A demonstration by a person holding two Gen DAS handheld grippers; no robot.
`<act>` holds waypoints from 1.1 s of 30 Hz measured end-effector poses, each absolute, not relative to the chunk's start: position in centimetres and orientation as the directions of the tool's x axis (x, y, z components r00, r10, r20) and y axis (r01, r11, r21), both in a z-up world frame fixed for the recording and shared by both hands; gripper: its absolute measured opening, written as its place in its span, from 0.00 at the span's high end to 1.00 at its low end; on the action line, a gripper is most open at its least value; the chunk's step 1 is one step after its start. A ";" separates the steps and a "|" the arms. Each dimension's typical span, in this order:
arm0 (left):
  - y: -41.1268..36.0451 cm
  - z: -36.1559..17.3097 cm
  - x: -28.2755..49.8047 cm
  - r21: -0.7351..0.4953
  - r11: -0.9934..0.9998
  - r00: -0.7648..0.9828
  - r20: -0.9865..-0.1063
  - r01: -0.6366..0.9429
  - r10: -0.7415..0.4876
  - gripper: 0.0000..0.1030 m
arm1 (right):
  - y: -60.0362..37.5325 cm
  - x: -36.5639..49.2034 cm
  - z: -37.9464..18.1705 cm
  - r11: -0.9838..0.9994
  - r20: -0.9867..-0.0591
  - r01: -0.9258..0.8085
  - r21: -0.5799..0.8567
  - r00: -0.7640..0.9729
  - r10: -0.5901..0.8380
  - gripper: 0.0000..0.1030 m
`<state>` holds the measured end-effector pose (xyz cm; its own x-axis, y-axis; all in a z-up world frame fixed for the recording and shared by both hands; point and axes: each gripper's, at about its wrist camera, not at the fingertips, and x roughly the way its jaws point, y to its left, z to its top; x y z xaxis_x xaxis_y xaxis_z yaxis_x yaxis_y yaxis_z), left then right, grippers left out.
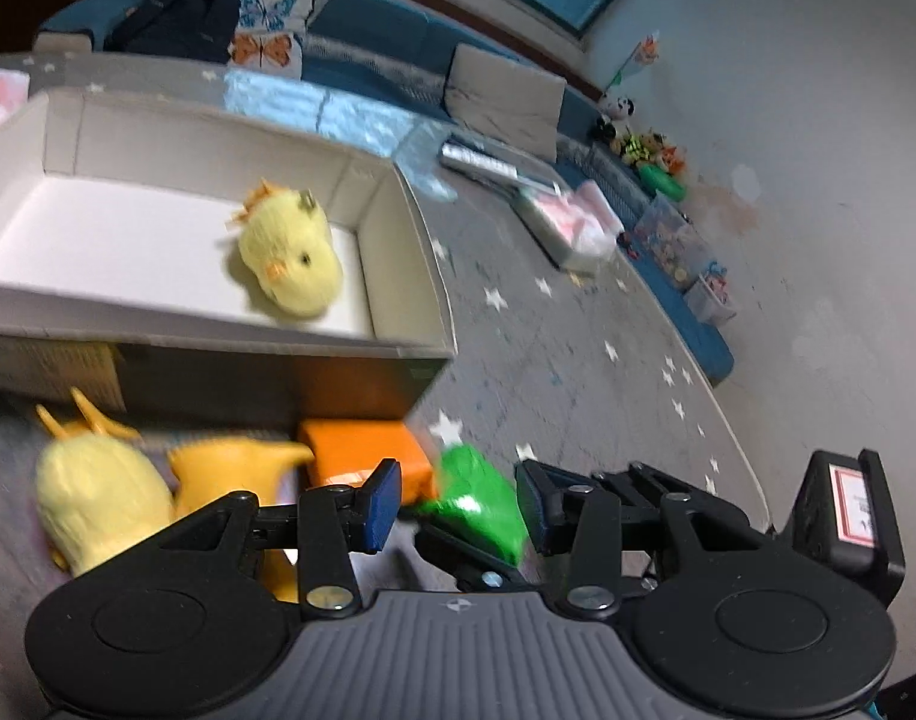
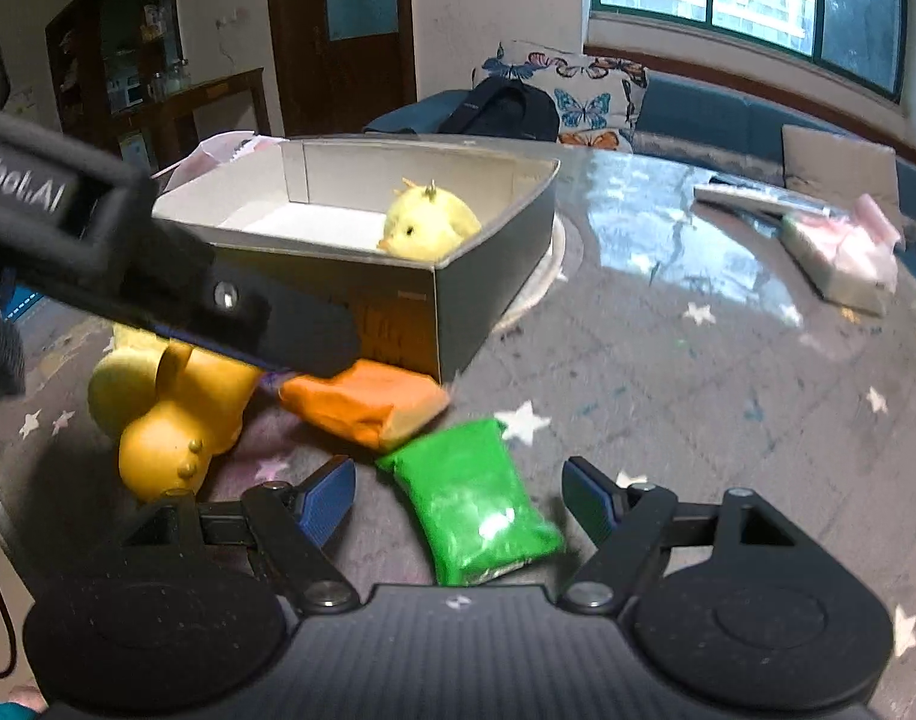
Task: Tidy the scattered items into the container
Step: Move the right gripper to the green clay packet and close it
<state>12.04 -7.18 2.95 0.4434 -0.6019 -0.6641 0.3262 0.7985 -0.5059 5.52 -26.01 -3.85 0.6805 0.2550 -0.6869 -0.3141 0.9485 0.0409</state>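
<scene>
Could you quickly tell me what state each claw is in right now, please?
Left claw: open, holding nothing; the green packet lies beyond its fingertips.
Right claw: open, holding nothing; the green packet lies between its fingers, untouched.

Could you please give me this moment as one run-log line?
box: one yellow chick inside | right gripper: jaws open around green pouch | left gripper: open | orange pouch: on table

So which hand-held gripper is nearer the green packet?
Right: its open pads flank the green packet. The left hand-held gripper hovers just beside it, toward the orange packet.
</scene>
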 end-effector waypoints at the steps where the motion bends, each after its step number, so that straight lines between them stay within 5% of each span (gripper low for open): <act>1: -7.4 2.7 11.8 -0.510 0.796 0.436 -0.666 0.326 -0.606 0.57 | -26.1 5.5 -3.9 0.948 -0.689 -0.315 0.044 0.678 0.257 0.26; 33: -9.1 -0.5 12.6 -0.603 0.758 0.363 -0.668 0.247 -0.649 0.57 | -26.1 4.2 -4.0 0.952 -0.694 -0.300 0.059 0.673 0.255 0.56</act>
<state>12.64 -9.09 -0.47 0.3630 -0.6495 -0.6681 0.2475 0.7585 -0.6029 4.20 -26.07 -4.01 0.6729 0.2552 -0.6943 -0.3001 0.9521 0.0591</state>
